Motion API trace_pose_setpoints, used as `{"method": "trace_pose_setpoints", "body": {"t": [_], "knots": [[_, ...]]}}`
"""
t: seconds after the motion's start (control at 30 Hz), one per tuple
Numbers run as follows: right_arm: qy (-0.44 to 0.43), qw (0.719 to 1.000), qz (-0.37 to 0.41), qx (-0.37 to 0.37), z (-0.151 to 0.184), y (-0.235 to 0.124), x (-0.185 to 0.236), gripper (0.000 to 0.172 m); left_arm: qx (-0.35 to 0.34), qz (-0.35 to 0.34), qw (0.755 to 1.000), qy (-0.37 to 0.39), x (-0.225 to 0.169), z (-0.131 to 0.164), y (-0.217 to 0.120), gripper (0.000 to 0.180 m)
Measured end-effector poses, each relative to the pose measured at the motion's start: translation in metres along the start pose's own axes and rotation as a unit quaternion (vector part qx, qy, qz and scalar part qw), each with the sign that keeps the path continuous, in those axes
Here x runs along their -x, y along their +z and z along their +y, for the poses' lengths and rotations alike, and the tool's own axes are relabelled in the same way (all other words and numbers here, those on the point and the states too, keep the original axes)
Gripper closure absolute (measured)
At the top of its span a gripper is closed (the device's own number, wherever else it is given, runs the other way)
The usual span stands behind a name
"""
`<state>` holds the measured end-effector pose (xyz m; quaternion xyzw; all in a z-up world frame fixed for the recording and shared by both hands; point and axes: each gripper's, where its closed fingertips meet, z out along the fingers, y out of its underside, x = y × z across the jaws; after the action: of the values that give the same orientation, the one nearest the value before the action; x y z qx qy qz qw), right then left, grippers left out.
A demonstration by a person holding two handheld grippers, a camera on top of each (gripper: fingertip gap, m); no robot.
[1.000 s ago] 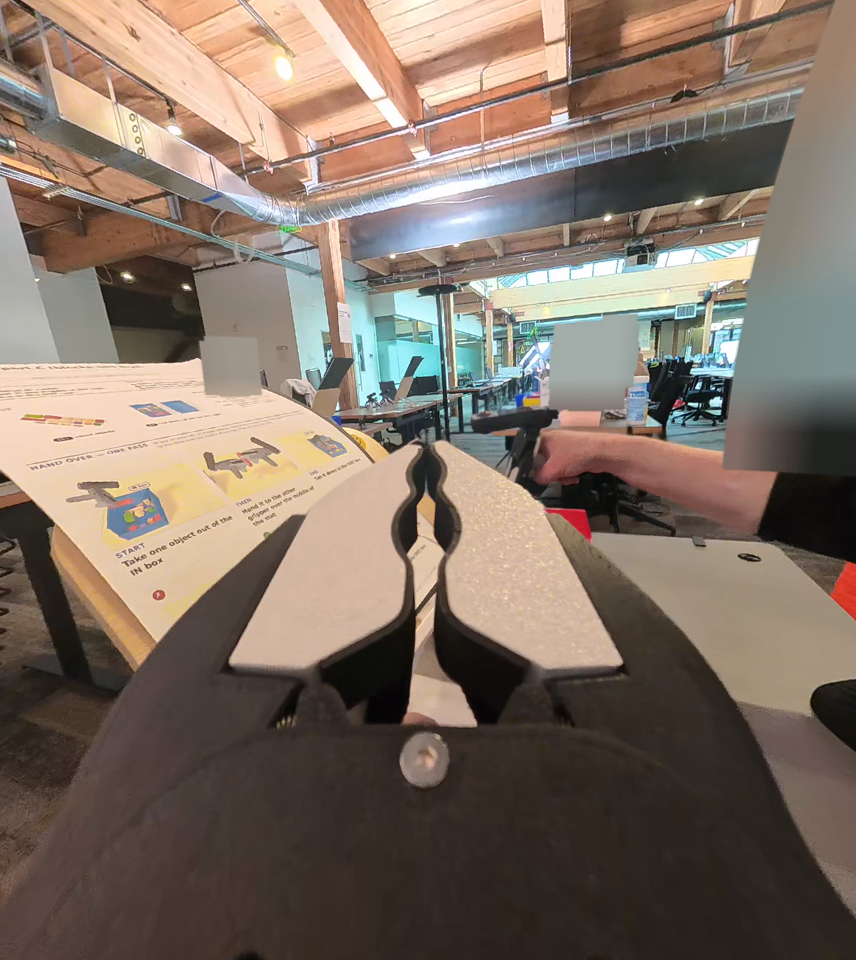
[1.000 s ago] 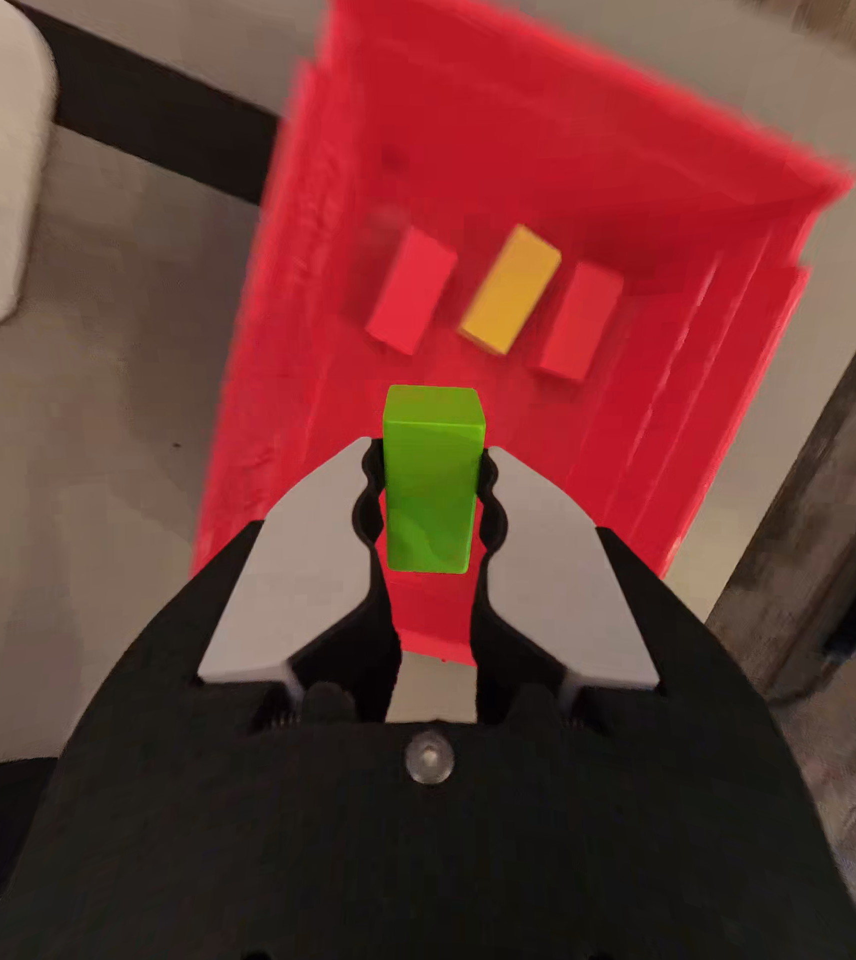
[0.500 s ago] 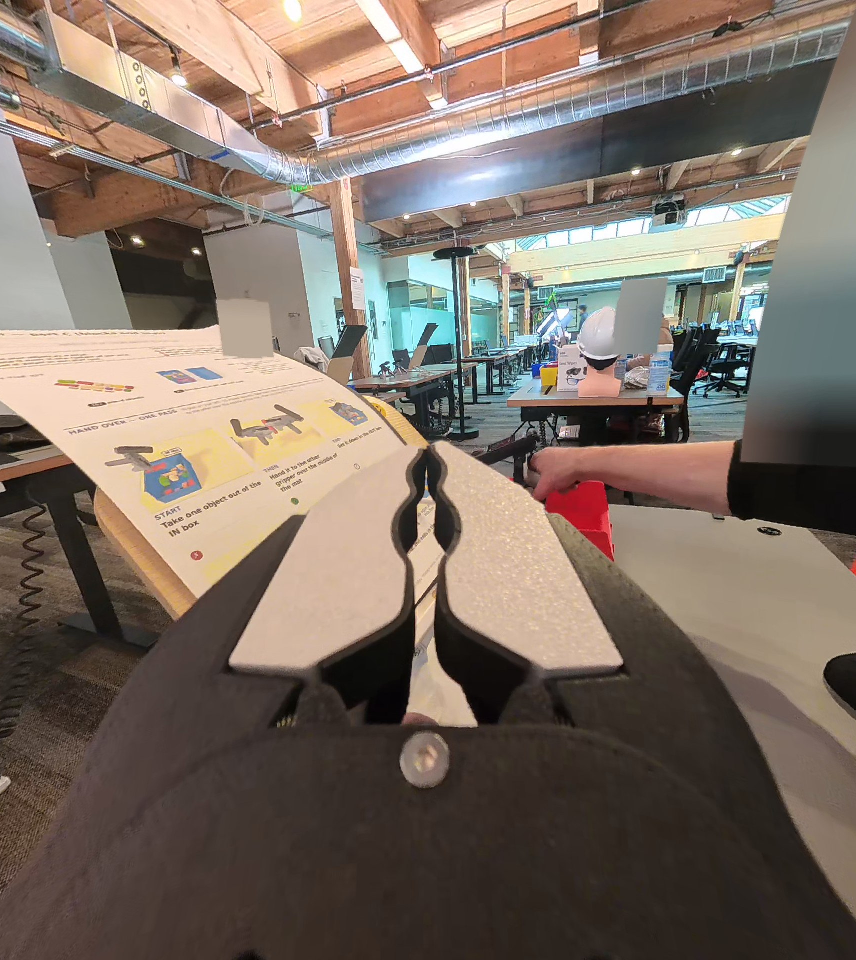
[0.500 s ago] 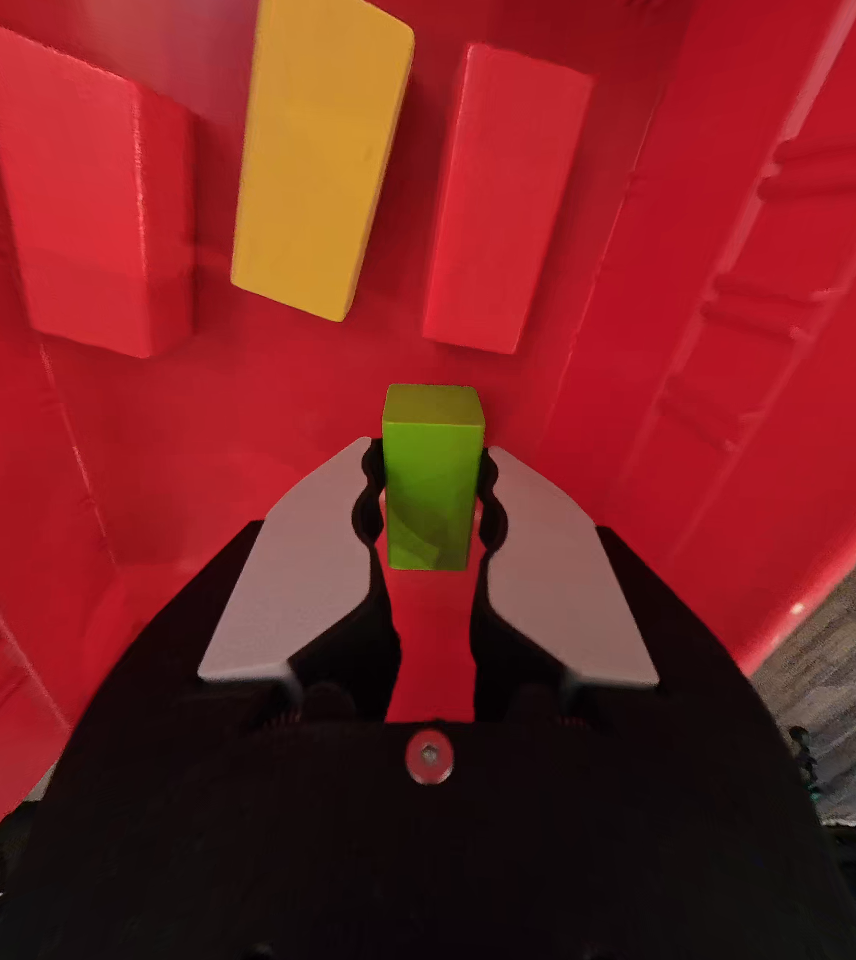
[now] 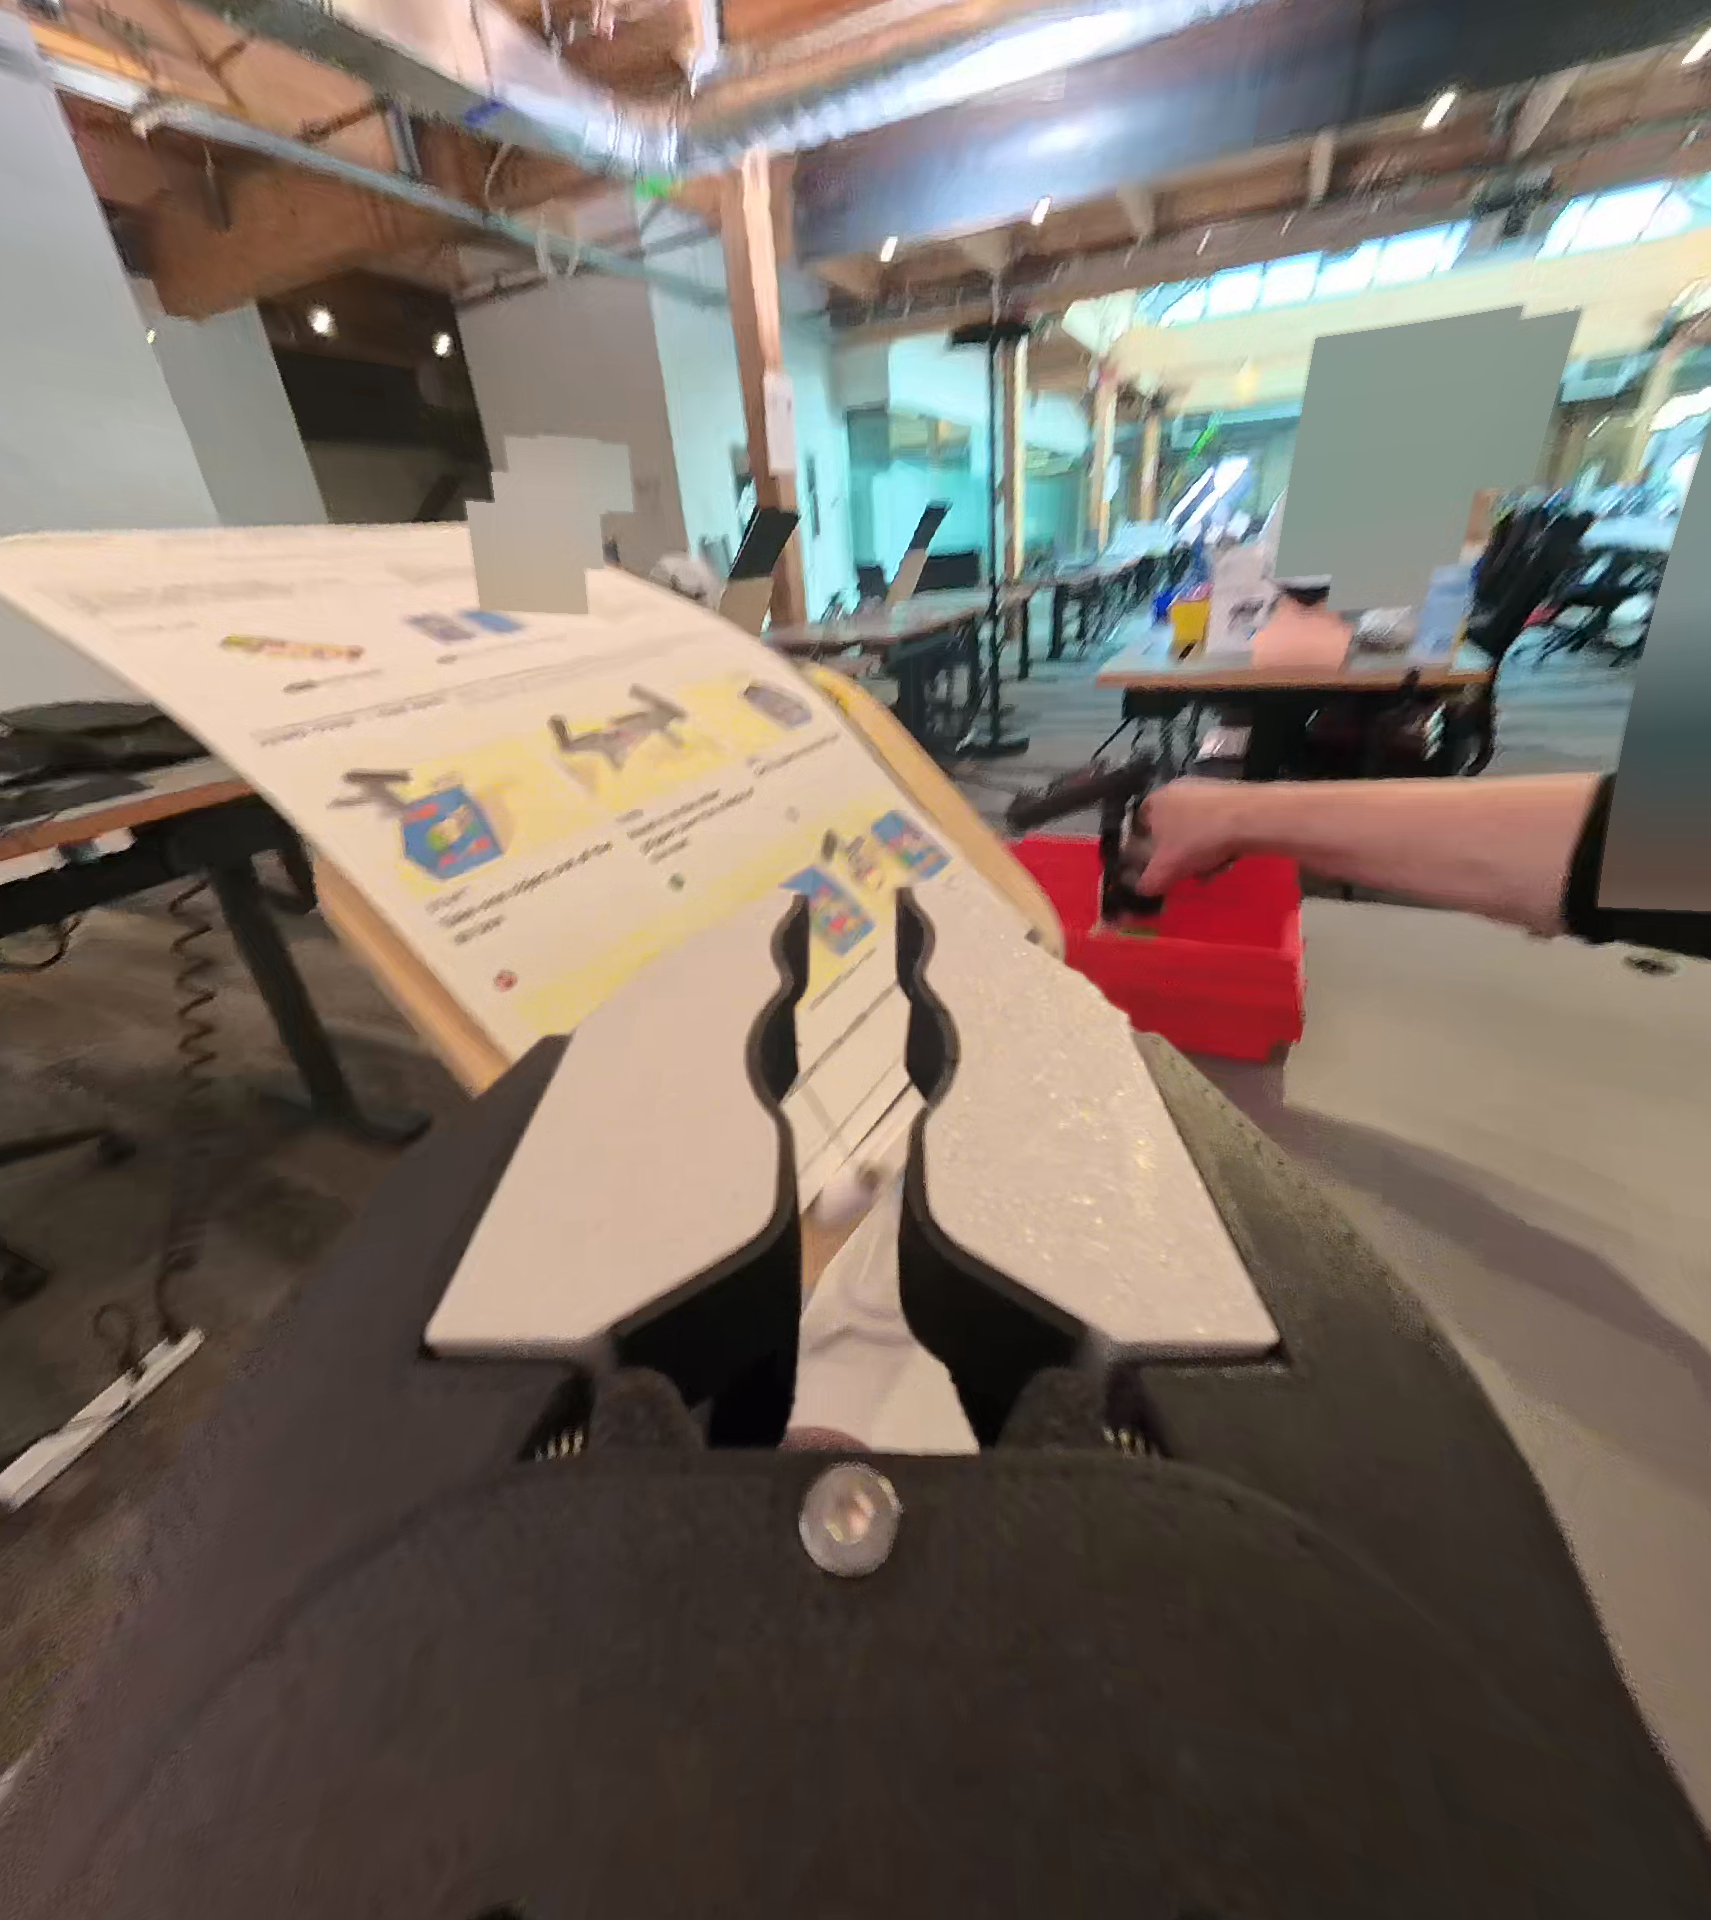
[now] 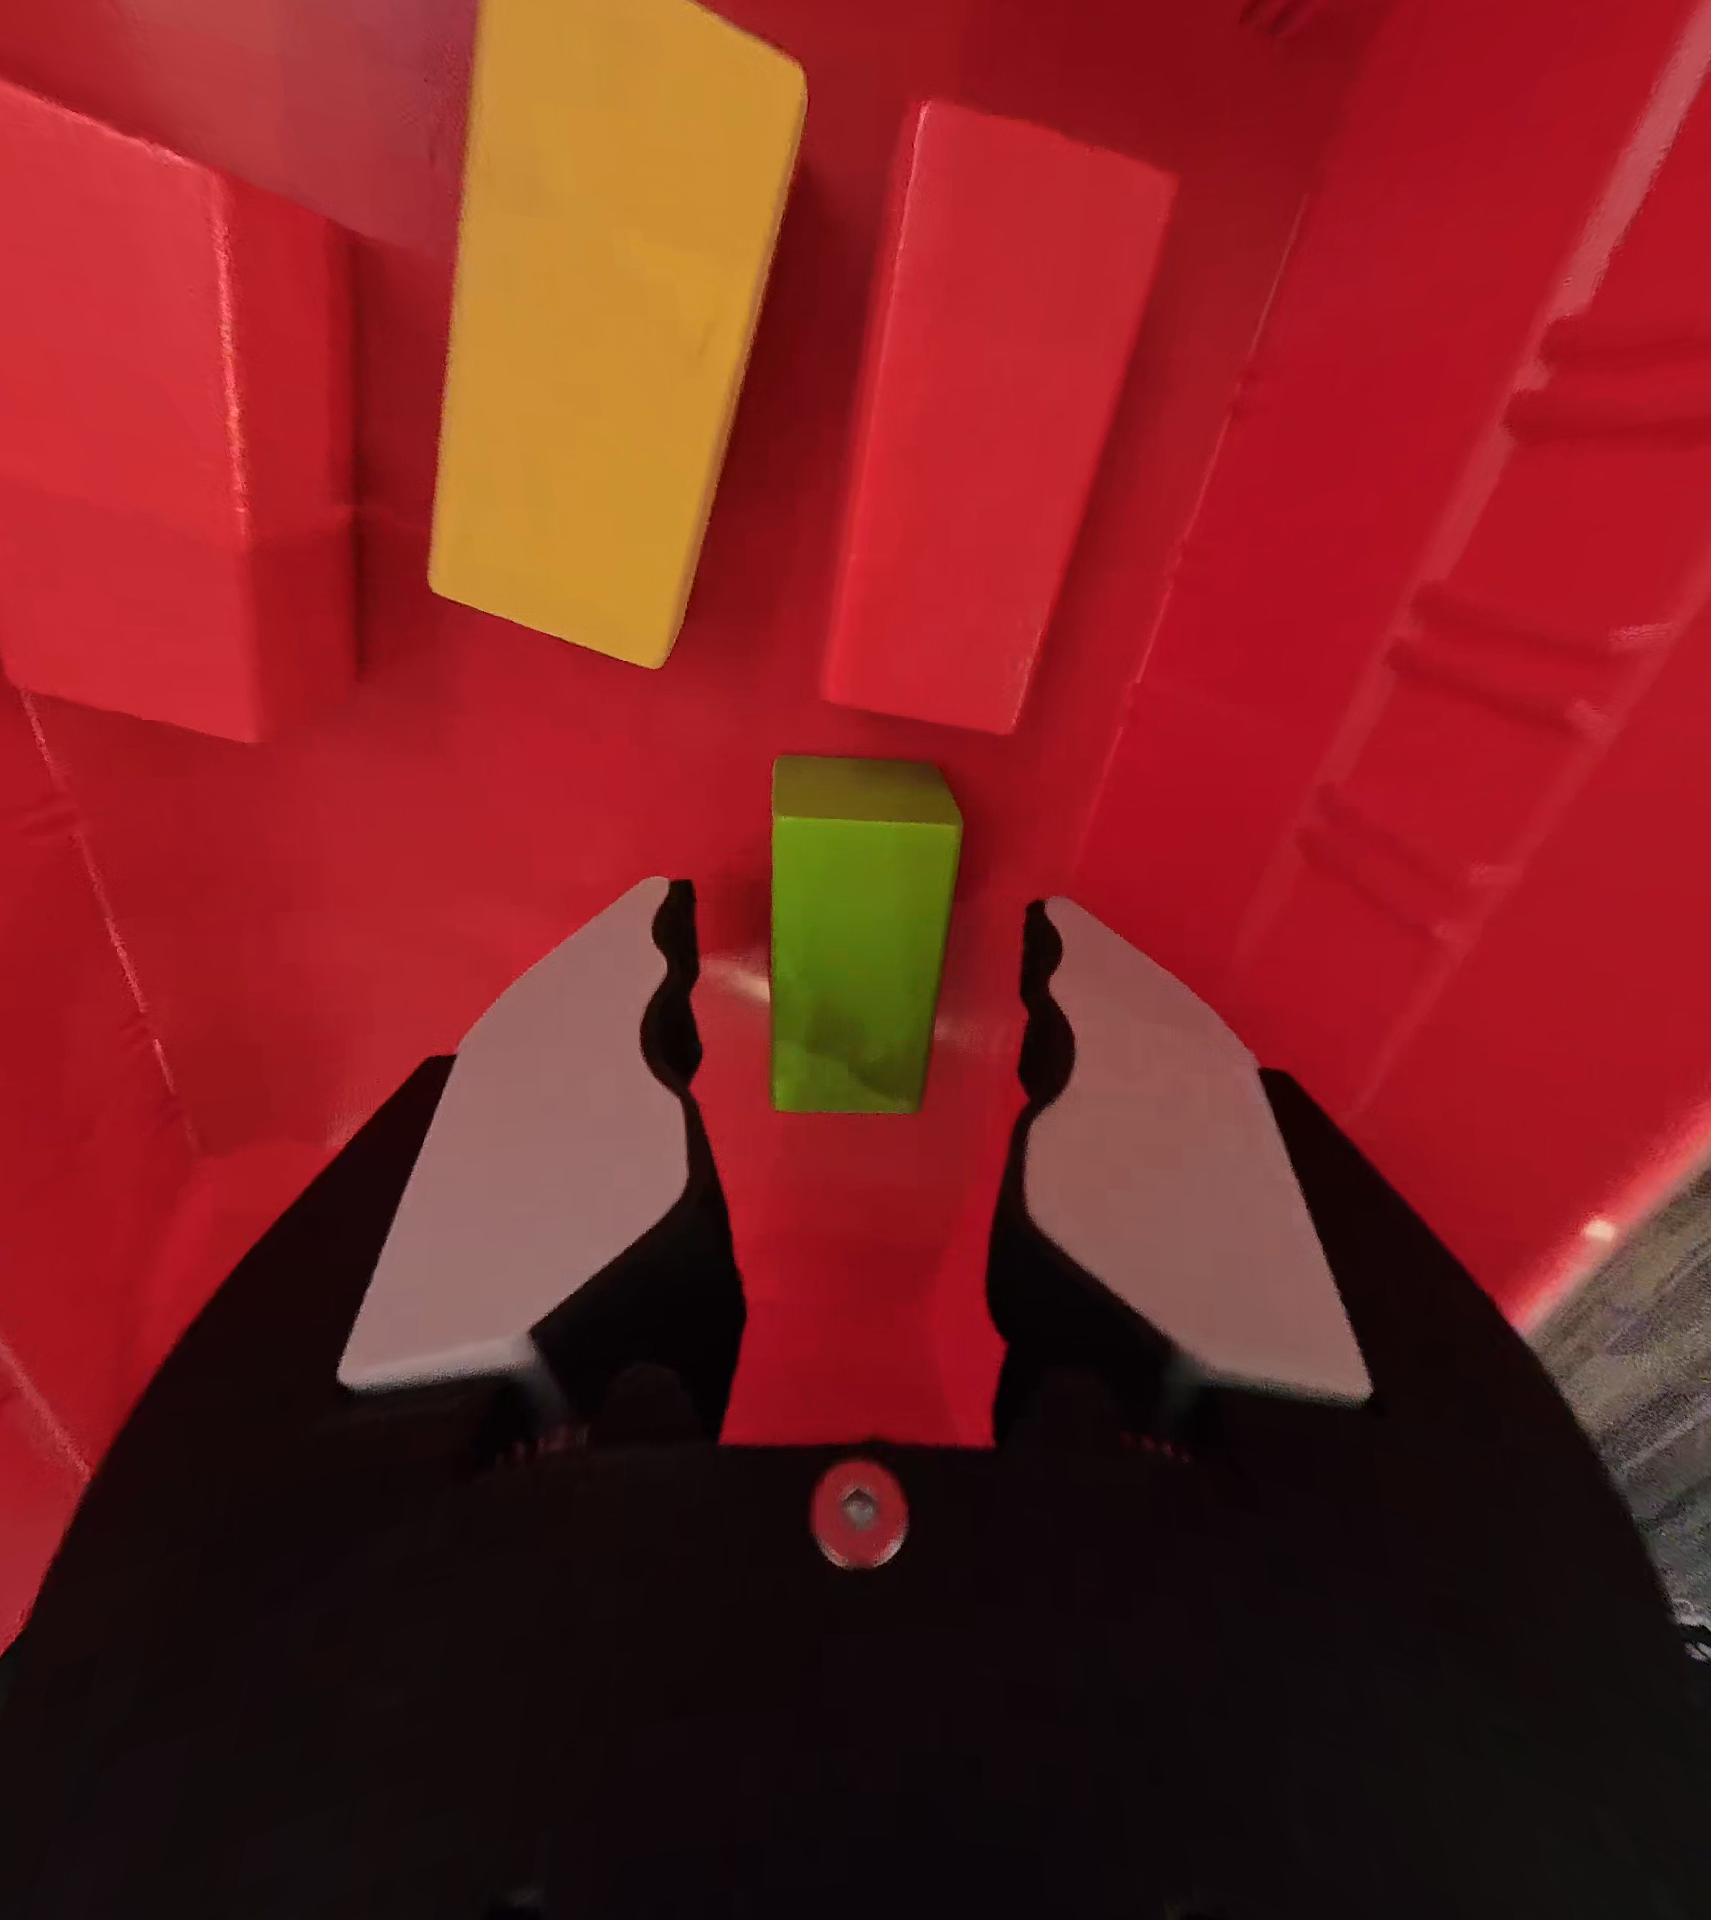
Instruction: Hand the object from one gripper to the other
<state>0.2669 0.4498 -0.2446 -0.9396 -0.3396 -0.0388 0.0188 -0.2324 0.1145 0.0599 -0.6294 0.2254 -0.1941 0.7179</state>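
Note:
My right gripper (image 6: 856, 902) is open, low inside the red bin (image 6: 1453, 520). A green block (image 6: 861, 935) lies on the bin floor between its fingers, with a clear gap to each pad. My left gripper (image 5: 851, 914) is open a little and holds nothing. It hovers in front of a printed instruction sheet (image 5: 518, 748). In the left wrist view the red bin (image 5: 1194, 966) stands on the grey table (image 5: 1453, 1091) at right, and a person's hand holds the right gripper (image 5: 1126, 883) down in it.
A yellow block (image 6: 612, 322) lies in the bin between two red blocks (image 6: 124, 416) (image 6: 996, 416), beyond the green one. The sheet rests on a slanted wooden board (image 5: 934, 769). Office desks and chairs stand behind. The grippers' ends are close to 70 cm from one another.
The right jaws opened and let go of the green block, which now lies on the bin floor. The left jaws, shut before, opened slightly, and the left view swung right and down.

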Motion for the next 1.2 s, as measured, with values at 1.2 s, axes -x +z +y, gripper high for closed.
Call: {"method": "trace_pose_setpoints", "body": {"t": [1.2], "knots": [[-0.168, 0.967, 0.03, -0.189, -0.01, -0.096, 0.118, 0.123, 0.565, -0.421, 0.677, -0.212, 0.202, 0.314, -0.184, 0.15]]}}
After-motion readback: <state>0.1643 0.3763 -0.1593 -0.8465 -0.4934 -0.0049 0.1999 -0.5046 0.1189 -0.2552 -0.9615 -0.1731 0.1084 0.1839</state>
